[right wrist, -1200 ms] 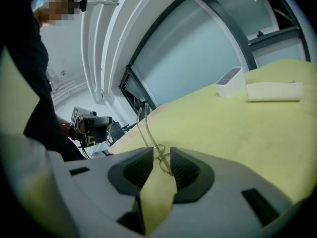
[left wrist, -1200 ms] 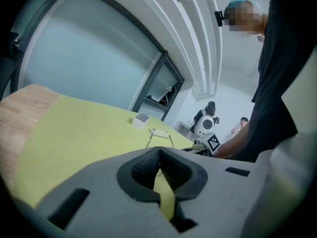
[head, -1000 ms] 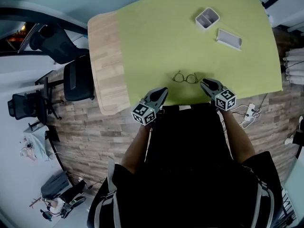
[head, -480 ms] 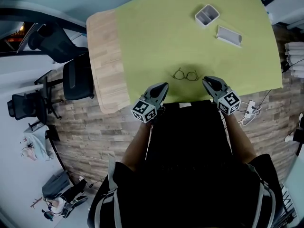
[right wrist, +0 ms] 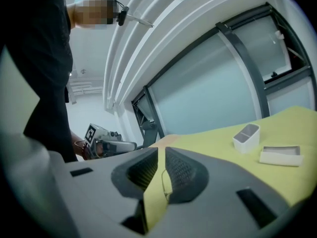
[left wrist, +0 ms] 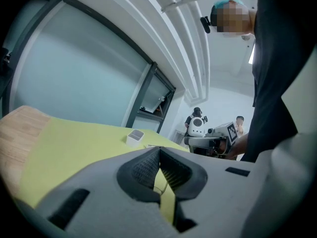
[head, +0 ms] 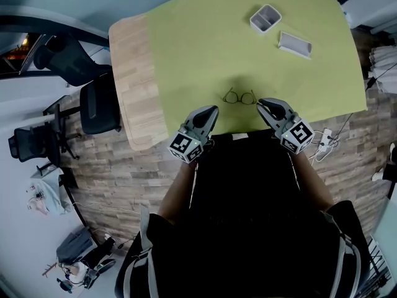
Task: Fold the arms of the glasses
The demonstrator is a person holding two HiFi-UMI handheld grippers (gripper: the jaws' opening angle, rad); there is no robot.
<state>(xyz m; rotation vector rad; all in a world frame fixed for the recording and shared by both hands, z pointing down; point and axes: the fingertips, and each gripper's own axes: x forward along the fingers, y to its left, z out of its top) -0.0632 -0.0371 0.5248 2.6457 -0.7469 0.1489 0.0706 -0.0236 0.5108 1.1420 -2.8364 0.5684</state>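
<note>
Right tool (right wrist: 161,151): own view shows glasses (right wrist: 164,183) through gap.

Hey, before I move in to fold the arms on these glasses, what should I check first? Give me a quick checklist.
1. Glasses lying free on the green mat, in neither gripper: ok.
2. Arms open or already folded: cannot tell, too small in the head view.
3. Left gripper jaws apart enough to take an arm: not ok, tips together.
4. Right gripper jaws apart enough: not ok, only a narrow gap, with the frame showing through it.
5. Room around the glasses: ok, the white box and white tray sit far back on the mat.
</note>
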